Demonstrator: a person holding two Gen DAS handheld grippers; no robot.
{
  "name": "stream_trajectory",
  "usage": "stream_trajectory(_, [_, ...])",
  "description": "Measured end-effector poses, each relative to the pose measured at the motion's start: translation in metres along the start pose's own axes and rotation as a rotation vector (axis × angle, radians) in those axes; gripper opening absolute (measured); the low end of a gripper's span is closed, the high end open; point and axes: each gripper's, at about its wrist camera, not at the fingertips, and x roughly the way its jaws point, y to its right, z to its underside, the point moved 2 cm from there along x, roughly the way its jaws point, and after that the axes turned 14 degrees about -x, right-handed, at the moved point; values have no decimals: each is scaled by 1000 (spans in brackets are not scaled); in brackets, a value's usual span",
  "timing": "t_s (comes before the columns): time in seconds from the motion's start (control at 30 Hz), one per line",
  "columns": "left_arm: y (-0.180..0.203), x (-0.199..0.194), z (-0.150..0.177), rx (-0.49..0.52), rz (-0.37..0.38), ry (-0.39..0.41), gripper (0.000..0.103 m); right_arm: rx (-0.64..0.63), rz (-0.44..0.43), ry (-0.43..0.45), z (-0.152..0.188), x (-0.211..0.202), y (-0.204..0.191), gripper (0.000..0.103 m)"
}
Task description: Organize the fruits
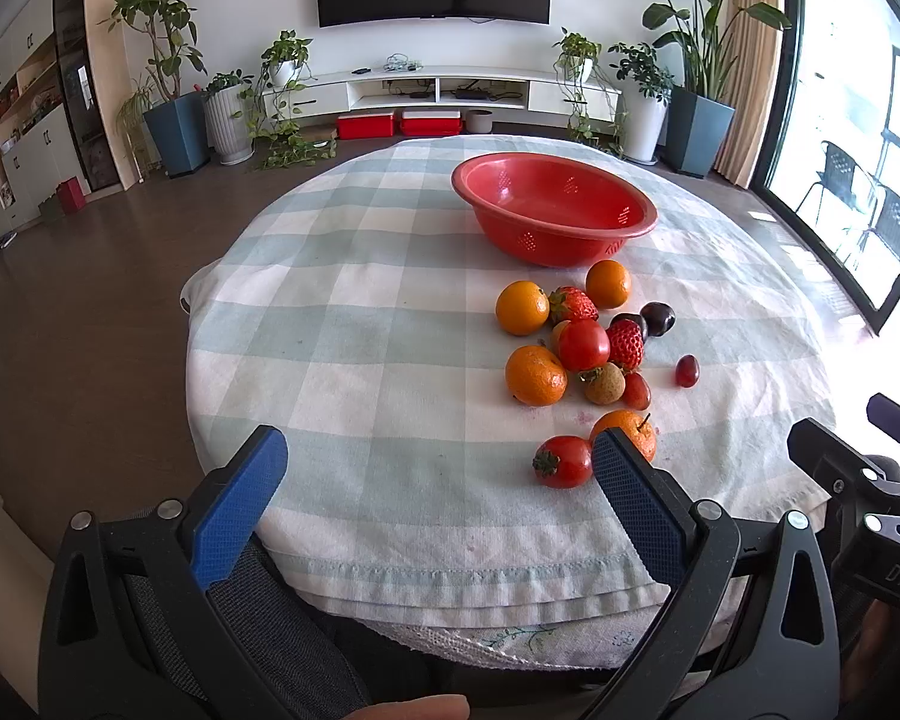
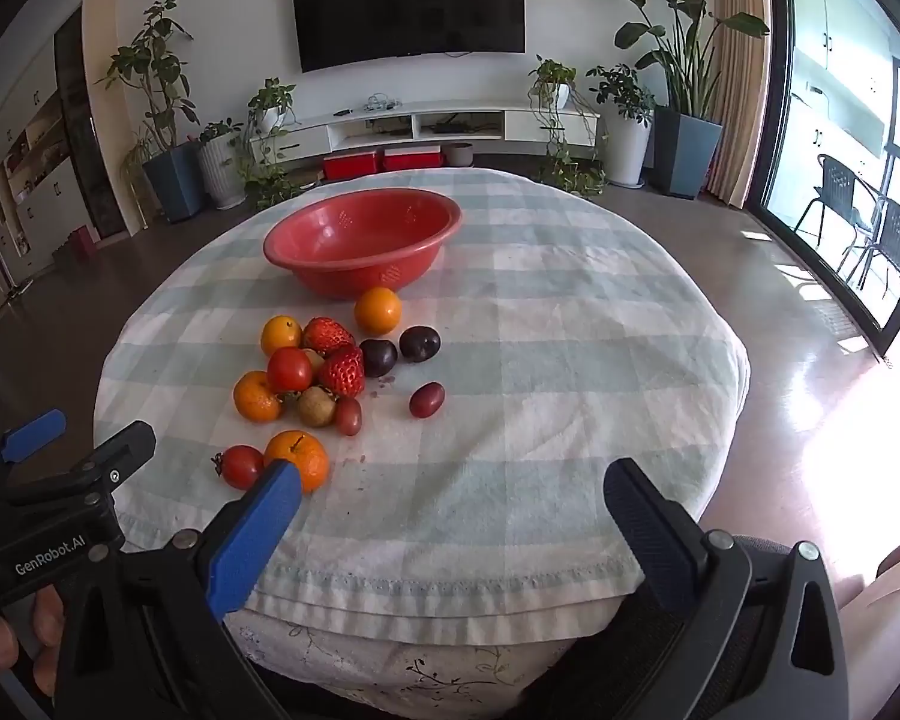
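My left gripper (image 1: 438,468) and right gripper (image 2: 450,495) gape, holding nothing. Fruit pile (image 1: 582,348), glossy orange, red and dark, sits right of centre; nearest tomato (image 1: 564,461) points its calyx left; red colander (image 1: 555,207) above.

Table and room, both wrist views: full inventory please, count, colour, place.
colander bowl: 1, red, far side of the table, nothing visible inside
oranges: 4, orange, one beside the bowl, two left of the pile, one nearest the person
tomatoes: 2, red, one in the pile, one at the near edge
strawberries: 2, red, mid-pile
plums: 2, dark purple, right of the pile
grapes: 2, red, one apart on the right
lychee: 1, tan, near side of the pile
tablecloth: 1, pale green check, covers the table
TV: 1, black, wall
left tongs: open, holding nothing
right tongs: open, holding nothing
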Motion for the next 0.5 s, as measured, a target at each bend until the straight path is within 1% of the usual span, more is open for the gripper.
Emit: stream_trajectory(0.5, [0, 0, 0, 0, 0, 0, 103, -1, -1, 3, 0, 0, 0, 103])
